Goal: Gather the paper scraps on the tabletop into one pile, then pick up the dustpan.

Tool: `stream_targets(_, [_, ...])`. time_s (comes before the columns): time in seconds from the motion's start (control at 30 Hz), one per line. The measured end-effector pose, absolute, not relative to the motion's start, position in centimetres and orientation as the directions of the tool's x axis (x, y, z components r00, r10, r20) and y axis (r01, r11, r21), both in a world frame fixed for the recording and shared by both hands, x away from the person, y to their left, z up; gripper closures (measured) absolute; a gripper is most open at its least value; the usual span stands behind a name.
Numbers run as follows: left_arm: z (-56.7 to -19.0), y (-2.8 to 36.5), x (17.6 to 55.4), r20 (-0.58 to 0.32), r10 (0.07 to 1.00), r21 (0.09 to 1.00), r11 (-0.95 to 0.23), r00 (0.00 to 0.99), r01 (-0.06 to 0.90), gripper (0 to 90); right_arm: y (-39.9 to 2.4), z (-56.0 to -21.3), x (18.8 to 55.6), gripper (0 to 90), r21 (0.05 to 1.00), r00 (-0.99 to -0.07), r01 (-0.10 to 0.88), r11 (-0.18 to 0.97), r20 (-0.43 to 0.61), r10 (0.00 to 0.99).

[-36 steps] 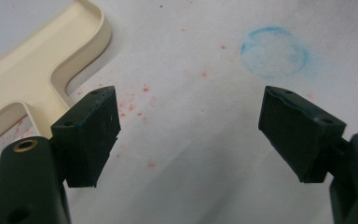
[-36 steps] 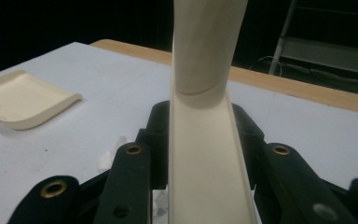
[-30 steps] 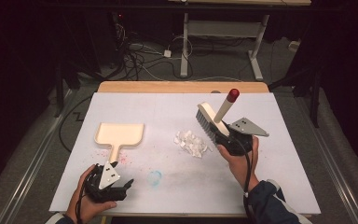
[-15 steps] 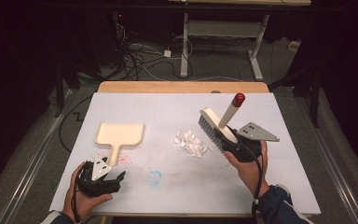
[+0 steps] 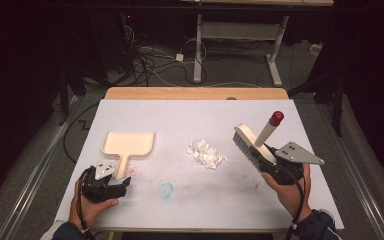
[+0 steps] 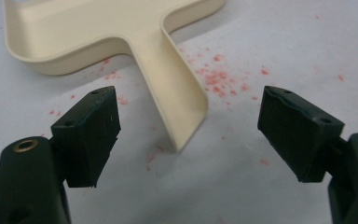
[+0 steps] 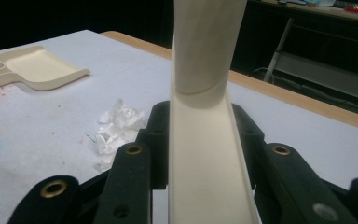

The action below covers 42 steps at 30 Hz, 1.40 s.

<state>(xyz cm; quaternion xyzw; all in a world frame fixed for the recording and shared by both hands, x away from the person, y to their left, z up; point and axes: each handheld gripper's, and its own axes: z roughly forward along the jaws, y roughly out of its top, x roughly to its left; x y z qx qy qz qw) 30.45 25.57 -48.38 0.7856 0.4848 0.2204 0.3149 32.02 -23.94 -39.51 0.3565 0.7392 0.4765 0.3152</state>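
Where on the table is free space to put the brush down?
Bare sheet lies behind the cream plastic dustpan and white crumpled paper scraps, toward the wooden table edge. The near middle is also free. It is crowded around the dustpan handle.

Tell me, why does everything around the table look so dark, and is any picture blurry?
High view: light falls on the white table while the room behind stays dim. Left gripper view: sharp on the dustpan handle, the near pads soft. Right gripper view: the brush handle looms close and slightly blurred.
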Motion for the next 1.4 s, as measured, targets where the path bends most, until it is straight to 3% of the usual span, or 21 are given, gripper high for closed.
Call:
stream_targets(0.47, [-48.7,25.3,32.4,0.061,0.913,0.68,-0.333,0.402,0.653,20.6,-25.9,-39.6,32.2,67.4,0.924,-0.548,0.226,0.308,-0.141,0.825])
stream_targets(1.0, [-49.4,25.2,35.6,-0.056,0.961,0.669,-0.166,0.271,0.725,23.3,-26.8,-39.2,32.1,67.4,0.925,-0.52,0.24,0.296,-0.135,0.843])
stream_targets(1.4, [-49.3,24.9,36.4,-0.063,0.971,0.67,-0.13,0.231,0.731,44.9,-26.7,-39.6,32.4,67.3,0.919,-0.522,0.266,0.292,-0.117,0.845])
